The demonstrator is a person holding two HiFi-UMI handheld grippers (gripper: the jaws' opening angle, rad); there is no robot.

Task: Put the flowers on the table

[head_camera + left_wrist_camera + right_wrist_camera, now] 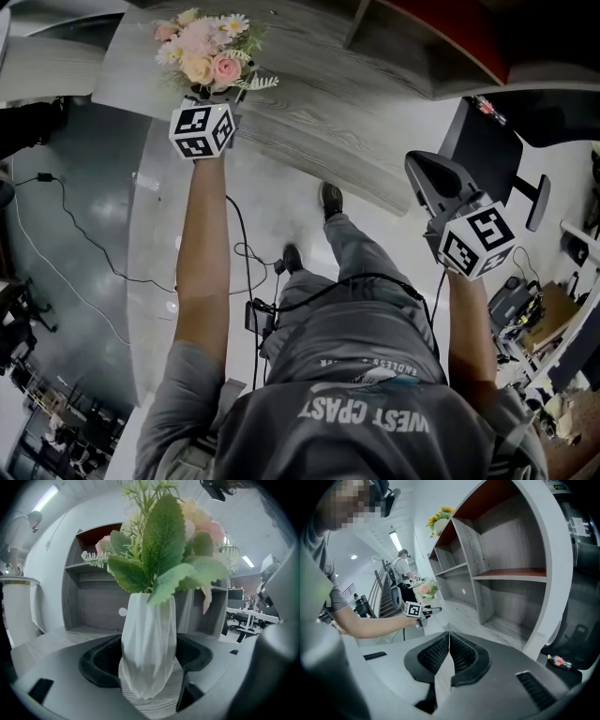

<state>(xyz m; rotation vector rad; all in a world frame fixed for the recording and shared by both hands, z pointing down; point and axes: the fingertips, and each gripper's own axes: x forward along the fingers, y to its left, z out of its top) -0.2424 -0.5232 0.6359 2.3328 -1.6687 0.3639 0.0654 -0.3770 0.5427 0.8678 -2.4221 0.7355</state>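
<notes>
Nearest to us, on the right, the right gripper (449,641) hangs idle by the hip with its jaws pressed together and nothing between them.

Further out on the left, our arm is stretched forward, and the left gripper (149,660) has its jaws closed around the lower body of a white faceted vase (149,625). The vase stands upright between the pads. Its base is low over the wood-grain tabletop (319,122), but we cannot tell whether it touches yet.

The flowers (208,47), pink and cream blooms among broad green leaves, rise from the vase mouth above the near left part of that tabletop.

We judge the vase to be stiff, light and smooth-sided, so it could slip or twist in the pads. The bouquet makes it top-heavy, and the leaves are soft and give no hold. The right place to grip is where we have it, on the vase body, kept vertical until the base sits flat.

Beyond the tabletop stands a shelf unit (506,573).
</notes>
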